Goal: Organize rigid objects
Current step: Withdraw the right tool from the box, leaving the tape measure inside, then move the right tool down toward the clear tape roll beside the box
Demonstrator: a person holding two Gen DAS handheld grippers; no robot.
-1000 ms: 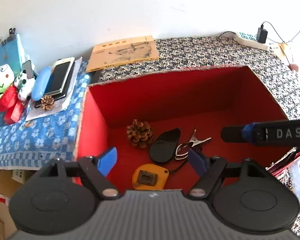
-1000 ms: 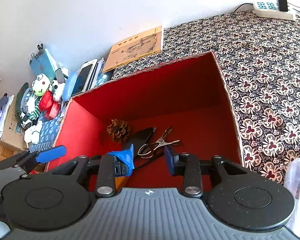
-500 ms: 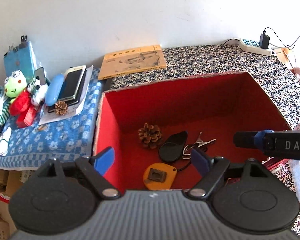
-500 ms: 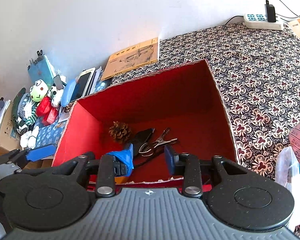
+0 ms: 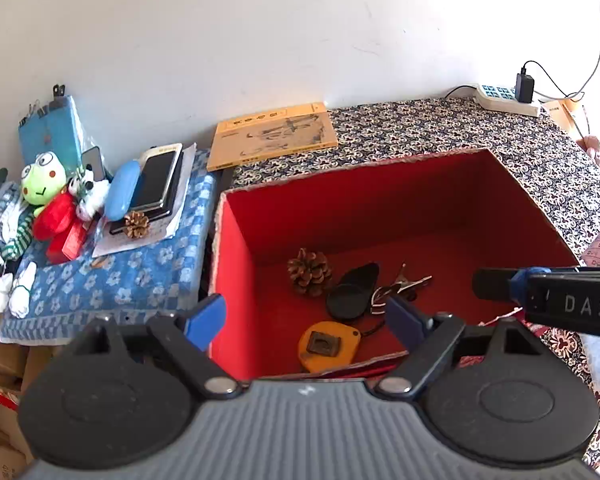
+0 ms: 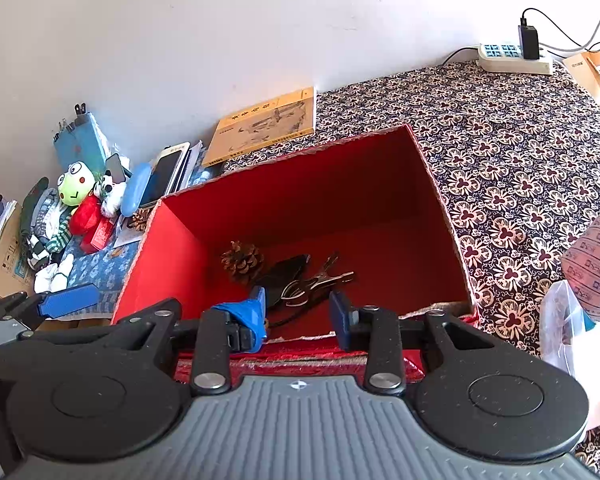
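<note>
A red open box point(image 5: 236, 280) point(image 6: 440, 184) stands on the patterned table. Inside lie a pine cone point(image 5: 309, 271) point(image 6: 242, 262), a black flat case point(image 5: 352, 294) point(image 6: 286, 276), a metal clip point(image 5: 404, 286) point(image 6: 320, 280) and an orange tape measure point(image 5: 328, 344). My left gripper point(image 5: 306, 320) is open and empty above the box's near left corner. My right gripper point(image 6: 298, 310) is open and empty above the box's near edge. A second pine cone point(image 5: 136, 224) point(image 6: 140, 218) lies on papers left of the box.
Left of the box a blue cloth point(image 5: 100, 280) carries plush toys point(image 5: 44, 188), a blue case point(image 5: 122, 194) and phones point(image 5: 158, 180). A yellow book point(image 5: 272, 134) lies behind the box. A power strip point(image 6: 512, 58) sits far right. Bags point(image 6: 580, 320) lie at the right.
Both grippers have pulled back and up from the box, so more of the box, table and wall shows. Both stay open and empty.
</note>
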